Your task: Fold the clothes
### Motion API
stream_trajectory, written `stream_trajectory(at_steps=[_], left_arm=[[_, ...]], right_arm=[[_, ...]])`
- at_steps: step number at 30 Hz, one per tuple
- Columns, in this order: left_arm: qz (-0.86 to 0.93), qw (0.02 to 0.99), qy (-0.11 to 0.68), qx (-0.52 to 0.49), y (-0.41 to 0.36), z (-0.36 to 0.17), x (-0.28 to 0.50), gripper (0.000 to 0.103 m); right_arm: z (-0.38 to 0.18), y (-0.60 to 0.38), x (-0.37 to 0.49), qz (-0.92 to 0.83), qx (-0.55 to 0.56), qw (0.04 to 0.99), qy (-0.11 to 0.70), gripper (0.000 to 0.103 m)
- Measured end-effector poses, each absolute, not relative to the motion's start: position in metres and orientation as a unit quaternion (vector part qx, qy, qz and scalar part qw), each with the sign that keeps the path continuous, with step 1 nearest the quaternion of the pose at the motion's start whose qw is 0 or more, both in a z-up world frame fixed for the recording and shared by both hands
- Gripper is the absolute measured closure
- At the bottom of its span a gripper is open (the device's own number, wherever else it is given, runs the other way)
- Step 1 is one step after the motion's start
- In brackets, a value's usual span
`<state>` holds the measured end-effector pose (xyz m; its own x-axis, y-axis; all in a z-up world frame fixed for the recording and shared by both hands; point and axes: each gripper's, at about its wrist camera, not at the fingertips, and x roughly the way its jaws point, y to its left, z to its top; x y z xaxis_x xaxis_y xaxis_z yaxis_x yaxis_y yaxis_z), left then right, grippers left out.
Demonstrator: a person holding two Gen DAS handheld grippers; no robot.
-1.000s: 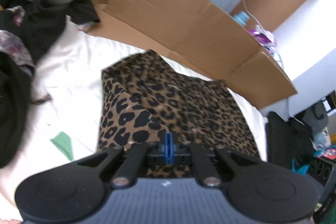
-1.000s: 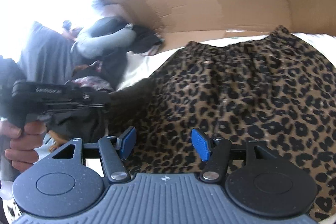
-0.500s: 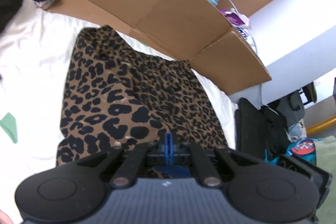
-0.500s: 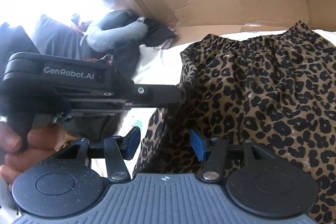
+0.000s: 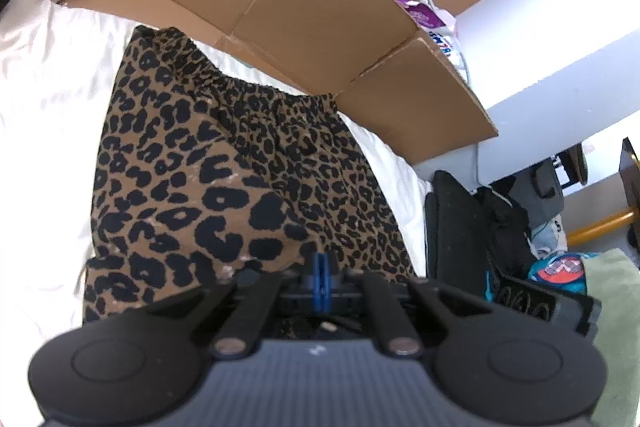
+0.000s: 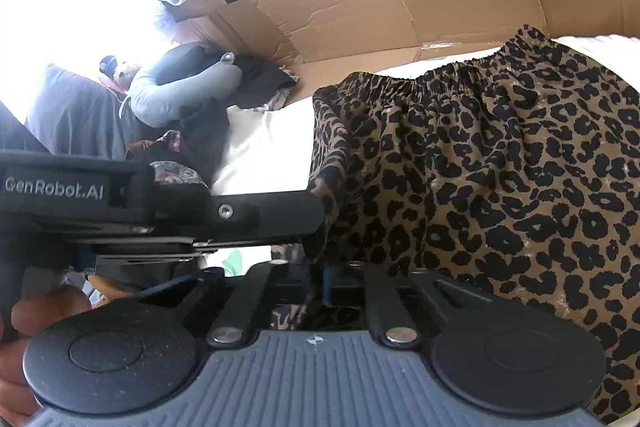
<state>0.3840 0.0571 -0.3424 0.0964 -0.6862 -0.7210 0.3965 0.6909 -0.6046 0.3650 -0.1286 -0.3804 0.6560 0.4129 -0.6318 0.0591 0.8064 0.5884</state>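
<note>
A leopard-print skirt (image 5: 224, 163) lies on a white sheet (image 5: 44, 115), its elastic waistband toward the cardboard. My left gripper (image 5: 321, 281) is shut on the skirt's near hem, blue pads pressed together. In the right wrist view the same skirt (image 6: 500, 167) fills the right half, and its left edge is lifted and folded inward. My right gripper (image 6: 318, 285) is shut on that lifted cloth. The left gripper's black body (image 6: 168, 215) reaches in from the left beside it, held by a hand (image 6: 36, 311).
A flattened cardboard box (image 5: 288, 11) stands behind the skirt. A pile of dark and grey clothes (image 6: 188, 95) lies at the far left of the bed. Black bags (image 5: 472, 239) and clutter sit off the bed's right side.
My right gripper has shut on the skirt's lifted left edge. My left gripper kept its hold and carried the hem to the right, so that more of the waistband shows.
</note>
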Motion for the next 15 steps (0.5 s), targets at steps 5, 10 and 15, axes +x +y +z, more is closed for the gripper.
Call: stream_trajectory(at_steps=[5, 10, 15], left_arm=[[-0.379, 0.725, 0.563, -0.117, 0.056, -0.342, 0.379, 0.098], [-0.373, 0.739, 0.553, -0.097, 0.061, -0.336, 0.378, 0.070], [-0.358, 0.761, 0.536, -0.075, 0.070, -0.332, 0.381, 0.054]], right_arm=[[-0.381, -0.129, 0.361, 0.100, 0.289, 0.863, 0.403, 0.103], [-0.375, -0.137, 0.358, 0.091, 0.282, 0.869, 0.396, 0.103], [-0.373, -0.156, 0.350, 0.072, 0.287, 0.873, 0.388, 0.103]])
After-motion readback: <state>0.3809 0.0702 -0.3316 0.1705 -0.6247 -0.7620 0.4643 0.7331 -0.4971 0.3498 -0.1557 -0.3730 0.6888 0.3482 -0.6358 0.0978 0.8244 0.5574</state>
